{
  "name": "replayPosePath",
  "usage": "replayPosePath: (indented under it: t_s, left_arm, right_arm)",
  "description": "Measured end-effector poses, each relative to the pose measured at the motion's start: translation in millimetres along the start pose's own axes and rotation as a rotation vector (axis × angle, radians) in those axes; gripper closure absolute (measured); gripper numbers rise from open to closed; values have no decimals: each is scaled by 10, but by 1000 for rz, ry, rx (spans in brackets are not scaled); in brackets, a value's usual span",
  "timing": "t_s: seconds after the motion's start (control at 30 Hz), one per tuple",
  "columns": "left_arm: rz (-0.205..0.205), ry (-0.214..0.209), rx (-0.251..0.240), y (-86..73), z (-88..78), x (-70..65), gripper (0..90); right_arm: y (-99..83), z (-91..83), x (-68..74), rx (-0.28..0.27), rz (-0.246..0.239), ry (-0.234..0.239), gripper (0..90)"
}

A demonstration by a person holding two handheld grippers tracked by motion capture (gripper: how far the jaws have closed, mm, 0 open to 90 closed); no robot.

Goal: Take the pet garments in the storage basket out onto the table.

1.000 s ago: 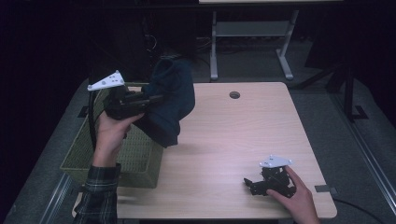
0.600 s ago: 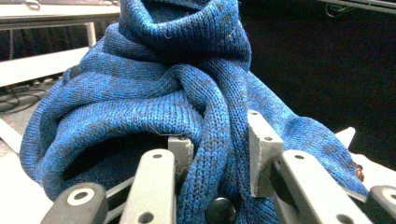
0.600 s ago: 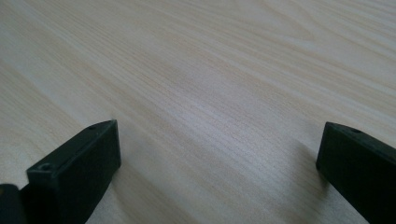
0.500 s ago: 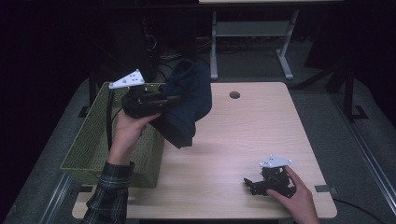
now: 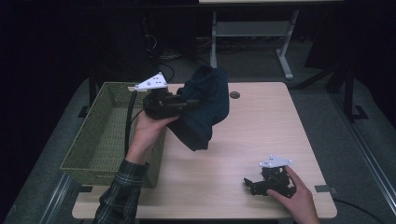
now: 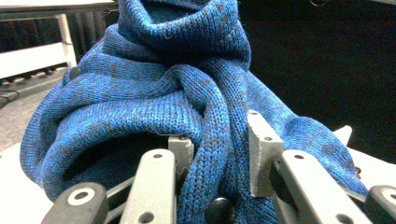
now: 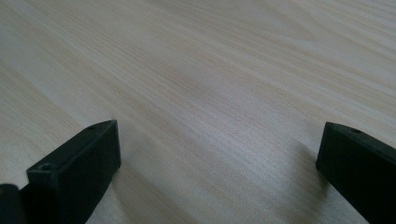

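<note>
High view. The left gripper [image 5: 187,103] is held up in the person's left hand [image 5: 150,129], above the left part of the table [image 5: 261,126], just beside the right long wall of the green woven basket [image 5: 100,140]. A dark blue knitted garment [image 5: 205,109] hangs bunched from its jaws; the cloth's top rises near the table's far edge and its lower end droops toward the table's middle. Whether that lower end touches the tabletop cannot be told. The basket sits along the table's left edge, and its floor shows bare mesh. A round cable hole [image 5: 235,94] lies near the far edge, just right of the garment. The right gripper [image 5: 250,183] rests low near the table's near right corner under the person's right hand [image 5: 294,198], well apart from the garment, with its grey three-cornered plate [image 5: 274,162] on top.

Left gripper view. The jaws are clamped on a thick fold of the blue knit [image 6: 177,93]. The fold runs down between the two pale pads [image 6: 264,149], which press it from either side. The rest of the cloth piles up in twisted rolls above and ahead of the jaws. A pale strip of the tabletop [image 6: 16,205] shows at the lower left.

Right gripper view. The two black jaws stand wide apart, with nothing between them. Bare wood-grain tabletop [image 7: 210,93] lies close beneath them.
</note>
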State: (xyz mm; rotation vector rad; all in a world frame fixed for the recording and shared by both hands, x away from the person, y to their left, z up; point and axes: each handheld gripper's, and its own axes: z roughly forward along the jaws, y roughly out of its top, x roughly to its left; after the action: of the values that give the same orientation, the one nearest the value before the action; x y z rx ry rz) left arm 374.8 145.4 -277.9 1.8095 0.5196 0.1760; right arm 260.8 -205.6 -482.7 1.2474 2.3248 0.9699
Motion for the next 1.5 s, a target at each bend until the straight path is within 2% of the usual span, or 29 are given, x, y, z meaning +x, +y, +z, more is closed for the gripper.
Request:
replayPosePath:
  t_s: [0.33,0.37,0.47,0.53,0.63,0.77,0.8,0.83,0.87,0.9,1.0,1.1,1.2,1.3,1.5]
  left_arm:
    - [9,-9,82,-139,474,-70,677]
    - [9,-9,82,-139,474,-70,678]
    - [12,-18,120,-216,667,-89,677]
    - [15,-19,130,-233,711,-90,677]
    - [9,-27,153,-302,886,-88,677]
    - [0,-30,183,-394,1057,-95,677]
    - [0,-30,183,-394,1057,-95,677]
    - [-1,-31,206,-450,1138,-96,677]
    - [-1,-31,206,-450,1138,-96,677]
    - [-12,-35,227,-516,1222,-96,677]
    - [-29,-35,263,-627,1340,-76,677]
    - [-53,-41,302,-747,1447,-64,676]
    - [-41,-37,345,-842,1525,-45,676]
    - [-53,-39,364,-909,1583,-43,676]
    - [-48,-31,393,-1025,1671,-45,671]
  right_arm:
    - [0,0,0,0,0,0,0]
    - [0,0,0,0,0,0,0]
    - [0,-1,1,1,1,0,0]
    - [0,-1,0,0,0,0,0]
    - [0,1,1,0,1,0,0]
    - [0,0,1,0,2,0,0]
    - [0,0,1,0,1,0,0]
    - [-1,0,1,0,1,0,0]
    - [-1,-1,2,1,2,1,0]
    - [-1,0,1,1,1,1,0]
    - [-1,-2,1,2,0,0,0]
    - [-1,-2,5,3,5,2,0]
    - [-2,-3,5,3,5,2,0]
    - [-2,-3,7,3,7,2,0]
    - [-4,-3,6,0,4,2,0]
